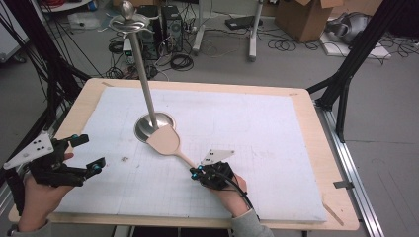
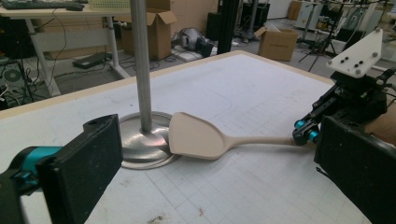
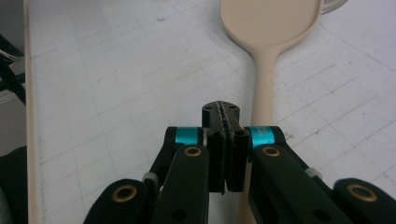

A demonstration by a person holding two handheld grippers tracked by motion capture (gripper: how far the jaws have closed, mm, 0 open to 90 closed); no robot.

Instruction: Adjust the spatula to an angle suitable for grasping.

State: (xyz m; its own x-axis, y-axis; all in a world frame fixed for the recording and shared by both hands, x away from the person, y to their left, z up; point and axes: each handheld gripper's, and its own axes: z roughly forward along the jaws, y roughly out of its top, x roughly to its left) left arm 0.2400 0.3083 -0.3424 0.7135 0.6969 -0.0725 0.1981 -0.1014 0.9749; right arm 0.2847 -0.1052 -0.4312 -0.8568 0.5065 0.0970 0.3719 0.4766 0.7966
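A pale beige spatula (image 1: 165, 141) lies on the white mat, its blade resting on the rim of a metal stand's round base (image 1: 148, 129). The stand's pole (image 1: 143, 69) rises to a hooked top. My right gripper (image 1: 196, 173) sits at the handle's end with its jaws pressed together. In the right gripper view the spatula handle (image 3: 264, 79) runs beside and under the right gripper (image 3: 226, 112), not between the pads. At the mat's left edge my left gripper (image 1: 90, 154) stands wide open and holds nothing. From there, the left gripper (image 2: 219, 179) faces the spatula (image 2: 196, 136) and the base (image 2: 142, 148).
The white gridded mat (image 1: 257, 123) covers a wooden table (image 1: 341, 197). Small crumbs (image 1: 124, 159) lie left of the spatula. Beyond the table are cardboard boxes (image 1: 304, 17), cables and black frame legs (image 1: 346, 74).
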